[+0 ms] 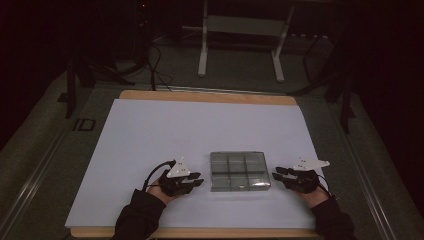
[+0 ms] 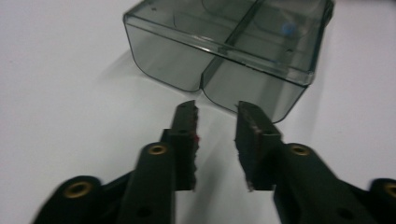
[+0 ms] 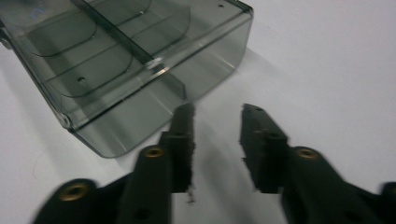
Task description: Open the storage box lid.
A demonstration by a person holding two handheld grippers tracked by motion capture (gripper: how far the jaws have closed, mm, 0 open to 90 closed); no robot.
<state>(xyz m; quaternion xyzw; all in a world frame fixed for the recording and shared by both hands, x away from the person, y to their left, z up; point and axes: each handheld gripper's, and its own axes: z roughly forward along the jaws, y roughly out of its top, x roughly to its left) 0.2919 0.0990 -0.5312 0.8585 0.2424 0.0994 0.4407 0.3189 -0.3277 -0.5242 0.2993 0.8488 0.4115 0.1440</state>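
progress: nothing handled yet, by the look | box: clear divided box [image 1: 240,171] near the surface's [image 1: 150,130] front edge, compartments look empty | left gripper [image 2: 215,122] fingers spread, holding nothing, just beside box | right gripper [image 3: 217,122] same

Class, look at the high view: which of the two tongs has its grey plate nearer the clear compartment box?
The left tongs: their grey plate lies closer to the clear compartment box than the right tongs' plate.
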